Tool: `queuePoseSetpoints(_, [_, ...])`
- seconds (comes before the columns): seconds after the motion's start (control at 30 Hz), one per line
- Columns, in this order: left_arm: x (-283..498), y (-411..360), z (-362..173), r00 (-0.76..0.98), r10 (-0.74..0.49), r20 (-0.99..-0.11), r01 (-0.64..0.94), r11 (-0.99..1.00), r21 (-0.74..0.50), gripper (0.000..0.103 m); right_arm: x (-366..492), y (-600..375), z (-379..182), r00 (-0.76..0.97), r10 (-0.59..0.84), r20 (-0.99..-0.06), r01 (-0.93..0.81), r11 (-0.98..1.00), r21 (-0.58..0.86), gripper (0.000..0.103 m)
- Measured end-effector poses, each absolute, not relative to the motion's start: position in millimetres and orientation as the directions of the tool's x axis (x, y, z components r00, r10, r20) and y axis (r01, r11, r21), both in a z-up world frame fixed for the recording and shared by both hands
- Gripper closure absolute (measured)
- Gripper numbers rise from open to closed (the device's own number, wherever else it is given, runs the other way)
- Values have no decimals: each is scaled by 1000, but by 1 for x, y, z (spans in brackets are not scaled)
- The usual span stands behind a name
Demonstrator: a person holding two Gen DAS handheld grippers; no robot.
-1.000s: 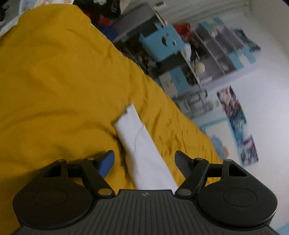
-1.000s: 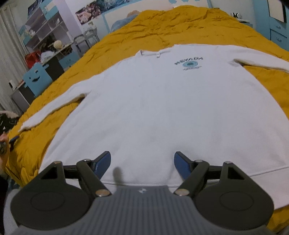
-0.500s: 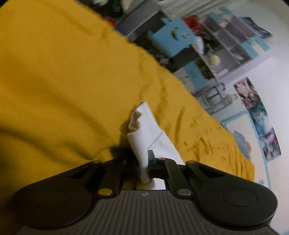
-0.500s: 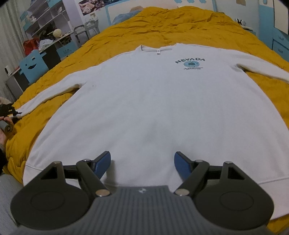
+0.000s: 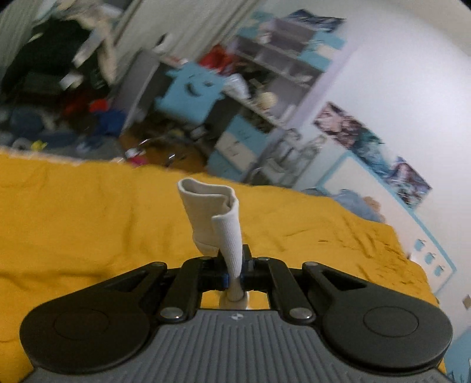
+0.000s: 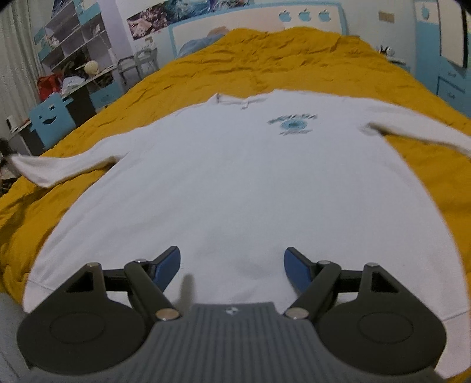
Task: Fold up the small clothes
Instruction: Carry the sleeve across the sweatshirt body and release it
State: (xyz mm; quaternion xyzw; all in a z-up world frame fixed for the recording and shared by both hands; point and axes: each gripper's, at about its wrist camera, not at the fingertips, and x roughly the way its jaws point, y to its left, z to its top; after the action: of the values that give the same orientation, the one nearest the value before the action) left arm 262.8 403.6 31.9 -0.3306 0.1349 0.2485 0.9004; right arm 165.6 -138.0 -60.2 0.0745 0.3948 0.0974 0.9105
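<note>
The blue chest print [image 6: 292, 124] on the white sweatshirt [image 6: 235, 191] is too blurred to read. Three pale blue apple-shaped decals [image 6: 304, 14] stand on the white panel behind the bed. A blue cutout [image 6: 50, 119] shows a smiling face. No other lettering is readable.

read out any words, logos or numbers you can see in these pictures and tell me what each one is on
Chest print on the white sweatshirt: an arched word over a round blue emblem, too blurred to read.
Neck label of the sweatshirt: too small to read.
Three blue apple shapes on the headboard panel: signs, no words.
Smiling face cut into the blue chair back: no words.
Wall posters: pictures only, nothing readable.
No numbers anywhere.
</note>
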Motion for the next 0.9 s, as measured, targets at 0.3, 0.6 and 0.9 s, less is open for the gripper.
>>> queuePoseSetpoints(0.3, [323,315,87,901,241,-361,-415,719,-557,96,154,-194,-65,723,203,-660,-38,966,255,29])
queuePoseSetpoints(0.6, [357,236,100,925,108,-365,-316,754,-576,96,151,-210,-70,734,224,-641,-50,959,278,29])
queuePoseSetpoints(0.9, [383,141,92,919,-15,-394,-219,811,-542,96,158,-210,-77,765,77,-639,-5,994,113,29])
